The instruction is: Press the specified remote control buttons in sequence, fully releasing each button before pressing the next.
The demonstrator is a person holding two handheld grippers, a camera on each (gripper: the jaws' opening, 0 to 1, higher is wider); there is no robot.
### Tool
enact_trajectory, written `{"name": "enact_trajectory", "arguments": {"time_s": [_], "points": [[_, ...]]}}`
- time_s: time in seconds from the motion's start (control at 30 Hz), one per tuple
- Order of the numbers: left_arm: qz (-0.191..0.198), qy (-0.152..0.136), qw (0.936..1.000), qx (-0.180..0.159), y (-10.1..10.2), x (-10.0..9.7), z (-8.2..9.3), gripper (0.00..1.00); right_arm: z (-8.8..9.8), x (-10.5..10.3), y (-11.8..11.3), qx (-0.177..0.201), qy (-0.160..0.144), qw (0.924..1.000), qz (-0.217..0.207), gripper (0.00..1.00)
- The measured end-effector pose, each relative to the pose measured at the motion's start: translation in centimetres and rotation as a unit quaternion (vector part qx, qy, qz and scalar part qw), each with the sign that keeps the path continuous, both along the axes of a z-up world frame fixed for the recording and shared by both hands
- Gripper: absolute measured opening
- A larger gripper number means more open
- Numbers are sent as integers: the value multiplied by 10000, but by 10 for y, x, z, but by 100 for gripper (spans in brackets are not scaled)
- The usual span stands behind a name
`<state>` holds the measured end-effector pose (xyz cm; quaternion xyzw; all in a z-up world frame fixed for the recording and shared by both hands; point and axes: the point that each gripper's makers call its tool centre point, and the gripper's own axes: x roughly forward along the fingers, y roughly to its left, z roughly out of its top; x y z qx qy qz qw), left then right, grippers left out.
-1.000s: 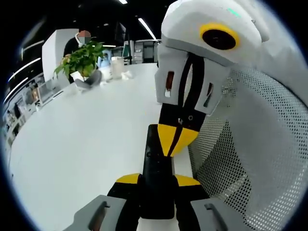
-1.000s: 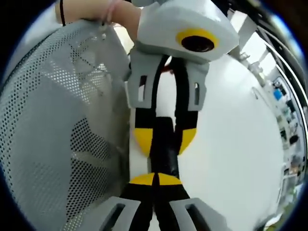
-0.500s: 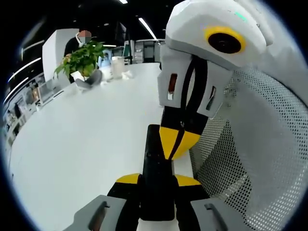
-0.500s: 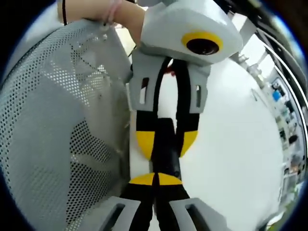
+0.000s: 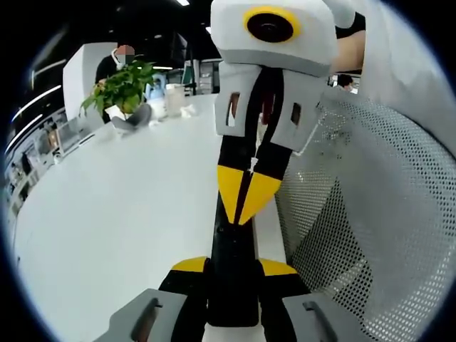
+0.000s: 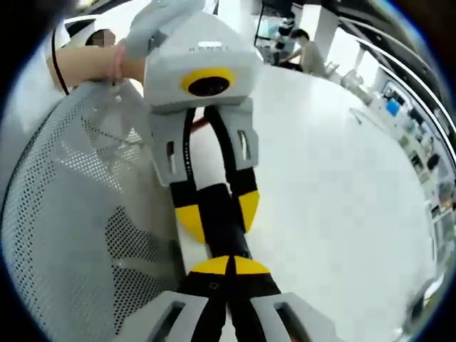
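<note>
I am holding the remote control (image 5: 233, 274) in my left claw (image 5: 233, 269), its jaws pinching the near end, so the long black body is running straight away from that claw along the edge of the white counter (image 5: 121, 214). My right claw (image 5: 246, 199) is coming at it from the far end, tips pressed together and pointing down onto the upper face, though contact is hard to judge. It is the nearer presser.

In the right gripper view the remote control (image 6: 221, 221) is lying lengthwise between the two claws.

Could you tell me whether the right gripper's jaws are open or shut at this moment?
Shut. The right gripper has its yellow tips meeting in a point over the remote, which the left gripper holds.
</note>
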<state>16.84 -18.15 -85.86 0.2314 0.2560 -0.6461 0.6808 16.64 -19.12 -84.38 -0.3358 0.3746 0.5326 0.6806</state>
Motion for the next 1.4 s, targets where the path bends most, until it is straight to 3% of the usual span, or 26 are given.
{"name": "enact_trajectory", "arguments": {"time_s": [0.17,0.37,0.67,1.0,1.07,1.13,1.4], "points": [[15,7,10000,-11,0,0,0,26,-8,-1,2,-276,-266,9989,278,0],[11,9,10000,-16,0,0,0,26,-9,0,1,-320,-199,9988,305,0],[8,8,10000,-17,0,0,0,26,-10,4,2,-437,529,9976,-86,0],[18,6,10000,-17,0,0,0,26,-8,3,0,-79,1041,9936,-426,0],[19,6,10000,-17,0,0,0,26,-7,2,1,-100,991,9945,-328,0],[22,5,10000,-18,0,0,0,26,-5,10,4,-102,616,9979,-183,0],[18,4,10000,-15,0,0,0,26,-10,14,2,-323,740,9966,-134,0]]}}
